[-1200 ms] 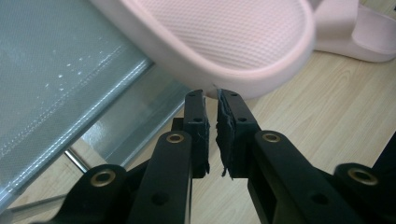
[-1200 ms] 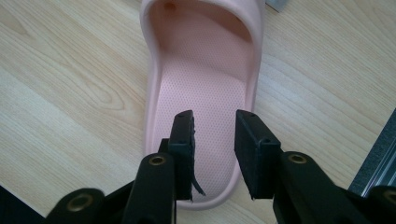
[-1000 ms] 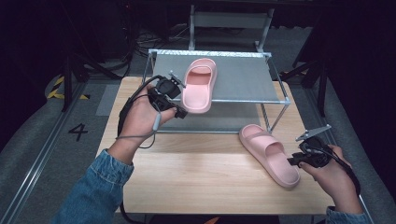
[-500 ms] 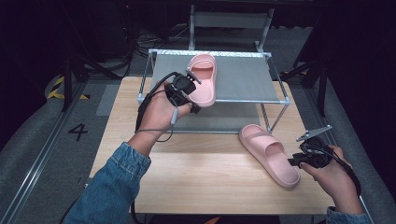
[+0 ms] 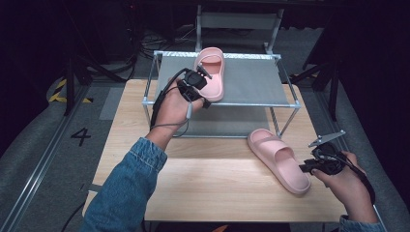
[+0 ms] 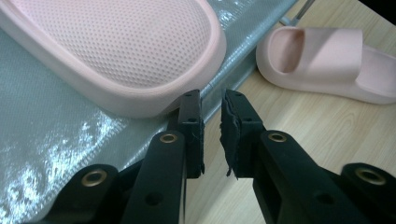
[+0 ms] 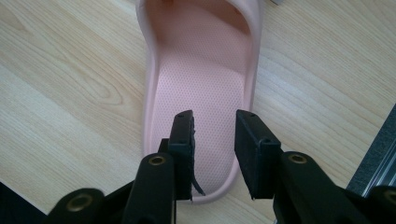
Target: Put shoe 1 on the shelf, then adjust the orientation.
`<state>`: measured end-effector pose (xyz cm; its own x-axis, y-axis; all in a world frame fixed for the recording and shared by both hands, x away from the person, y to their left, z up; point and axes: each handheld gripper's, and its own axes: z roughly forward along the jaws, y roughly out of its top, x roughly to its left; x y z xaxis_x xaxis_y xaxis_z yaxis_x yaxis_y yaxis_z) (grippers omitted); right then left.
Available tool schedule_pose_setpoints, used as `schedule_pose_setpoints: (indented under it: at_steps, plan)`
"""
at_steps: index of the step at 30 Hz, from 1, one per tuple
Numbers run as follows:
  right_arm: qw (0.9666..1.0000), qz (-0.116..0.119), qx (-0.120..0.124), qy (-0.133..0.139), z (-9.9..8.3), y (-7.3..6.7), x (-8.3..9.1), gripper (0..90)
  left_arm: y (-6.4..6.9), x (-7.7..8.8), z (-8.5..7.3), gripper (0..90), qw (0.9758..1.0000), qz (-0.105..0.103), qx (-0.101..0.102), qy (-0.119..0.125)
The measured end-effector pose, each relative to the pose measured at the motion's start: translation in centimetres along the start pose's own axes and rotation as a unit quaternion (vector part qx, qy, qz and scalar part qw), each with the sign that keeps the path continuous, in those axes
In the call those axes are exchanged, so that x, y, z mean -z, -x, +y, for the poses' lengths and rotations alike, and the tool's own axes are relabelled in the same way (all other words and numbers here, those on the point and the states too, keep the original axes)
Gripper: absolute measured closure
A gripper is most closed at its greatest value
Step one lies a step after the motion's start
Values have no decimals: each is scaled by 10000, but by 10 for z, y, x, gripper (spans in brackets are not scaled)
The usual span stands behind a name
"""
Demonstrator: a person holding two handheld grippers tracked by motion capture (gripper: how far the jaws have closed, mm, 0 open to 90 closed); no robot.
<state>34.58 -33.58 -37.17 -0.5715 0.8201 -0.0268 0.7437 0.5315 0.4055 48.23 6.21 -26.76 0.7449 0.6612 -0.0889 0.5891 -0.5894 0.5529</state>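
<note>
Left gripper [image 5: 199, 84] slightly parted, empty, beside racked slipper [image 5: 211, 72] — right gripper [image 5: 325, 162] agape over table-edge slipper [image 5: 278, 159]; next: clamp heel.

A rack [image 5: 290, 103] stands on the far half of the table [image 5: 217, 193]. One slipper [image 5: 212, 72] lies on the rack's top shelf, toward its left. The other slipper [image 5: 279, 159] lies on the table, near and right of the rack.
</note>
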Motion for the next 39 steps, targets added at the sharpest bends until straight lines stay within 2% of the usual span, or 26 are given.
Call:
schedule_pose_setpoints:
  at_steps: [2, 4, 6, 10, 13, 18, 24, 25, 27, 32, 37, 38, 39]
  plan:
    - [10000, -2, -5, 1, 0, 0, 0, 689, -1, -2, 1, 774, 10000, -41, 53, 14]
    - [10000, 0, -9, -1, -1, 0, 0, 689, -3, -3, 3, 757, 10000, -80, 24, 27]
    - [10000, -2, 0, -1, -1, 0, 0, 689, -3, -3, 2, 715, 9998, -202, 10, 72]
    - [10000, 3, 14, -14, 0, 0, -1, 688, 0, 1, -1, 641, 9998, -149, -40, 135]
    - [10000, -13, 32, -5, 1, -2, -1, 685, 2, 10, -7, 596, 9996, -164, -85, 192]
    - [10000, -38, 65, 25, 2, -3, -1, 652, 2, 31, -25, 541, 9996, 20, -113, 247]
    - [9999, -17, 103, 67, 6, -5, -4, 631, 0, 51, -47, 524, 9995, 157, -146, 235]
    - [9999, -8, 132, 76, 8, -6, -4, 630, 0, 51, -47, 522, 9995, 157, -146, 235]
    - [9998, 13, 168, 86, 10, -7, -5, 629, 1, 56, -58, 521, 9996, 110, -132, 234]
    - [9996, 110, 240, 100, 18, -11, -9, 631, 2, 61, -73, 516, 9995, 219, -158, 169]
    - [9992, 252, 292, 85, 24, -15, -14, 641, 2, 64, -92, 499, 9996, 204, -123, 159]
    - [9991, 280, 290, 92, 26, -16, -15, 643, 0, 64, -97, 481, 9998, 167, -54, 91]
    - [9990, 310, 297, 100, 28, -17, -16, 645, -1, 64, -102, 452, 9999, 80, 115, -20]
